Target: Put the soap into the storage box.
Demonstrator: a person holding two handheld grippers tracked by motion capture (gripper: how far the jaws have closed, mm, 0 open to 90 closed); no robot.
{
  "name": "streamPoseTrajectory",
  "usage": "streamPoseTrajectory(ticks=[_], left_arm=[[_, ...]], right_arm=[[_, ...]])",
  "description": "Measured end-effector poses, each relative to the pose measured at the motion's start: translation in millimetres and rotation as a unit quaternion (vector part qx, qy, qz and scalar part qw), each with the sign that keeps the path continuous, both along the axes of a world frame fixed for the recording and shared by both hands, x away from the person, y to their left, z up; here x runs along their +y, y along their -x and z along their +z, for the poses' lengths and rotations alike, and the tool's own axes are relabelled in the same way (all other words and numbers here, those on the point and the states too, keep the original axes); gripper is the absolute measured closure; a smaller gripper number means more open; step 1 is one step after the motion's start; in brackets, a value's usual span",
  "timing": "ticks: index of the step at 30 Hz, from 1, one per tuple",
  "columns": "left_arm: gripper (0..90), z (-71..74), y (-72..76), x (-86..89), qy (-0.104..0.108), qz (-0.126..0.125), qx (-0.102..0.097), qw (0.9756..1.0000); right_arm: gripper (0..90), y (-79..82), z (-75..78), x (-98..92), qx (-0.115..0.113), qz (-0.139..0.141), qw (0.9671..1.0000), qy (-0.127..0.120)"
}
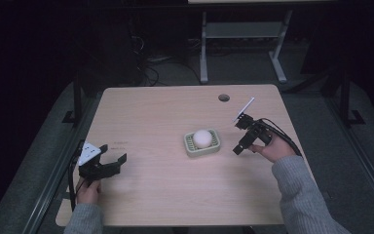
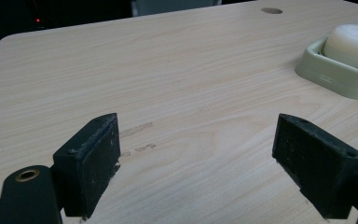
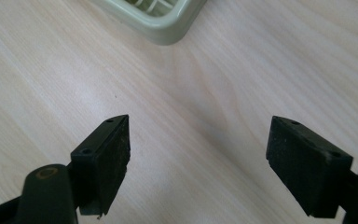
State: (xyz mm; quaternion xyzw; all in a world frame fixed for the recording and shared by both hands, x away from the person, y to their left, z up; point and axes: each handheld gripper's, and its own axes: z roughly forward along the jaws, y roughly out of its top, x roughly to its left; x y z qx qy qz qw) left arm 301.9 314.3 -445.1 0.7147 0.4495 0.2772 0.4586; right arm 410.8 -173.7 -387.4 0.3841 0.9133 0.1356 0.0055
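Observation:
A round white soap bar (image 1: 202, 138) rests in a pale green soap dish (image 1: 189, 146) near the middle of the wooden table (image 1: 165, 112). My left gripper (image 1: 114, 161) sits near the table's front left, held by a hand, open with nothing between its jaws. In the left gripper view (image 2: 196, 158) the dish (image 2: 340, 74) and the soap bar (image 2: 354, 44) lie far off at the upper right. My right gripper (image 1: 240, 134) hovers just right of the dish, open and empty. The right gripper view (image 3: 198, 158) shows a corner of the dish (image 3: 168, 25) ahead of the jaws.
A round cable hole (image 1: 224, 97) is set in the table's far side. Beyond the table stands a metal frame (image 1: 204, 48) on dark floor. Bare wood stretches between the two grippers and in front of the dish.

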Motion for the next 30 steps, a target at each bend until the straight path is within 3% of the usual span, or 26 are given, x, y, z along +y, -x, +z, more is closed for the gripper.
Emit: streamPoseTrajectory(ticks=[30], left_arm=[[14.8,-0.4,0.3,-0.6,-0.004,-0.003,0.002,1.0]], right_arm=[[21.2,37.6,-15.0,-48.1,-0.006,-0.03,0.9994,-0.015]])
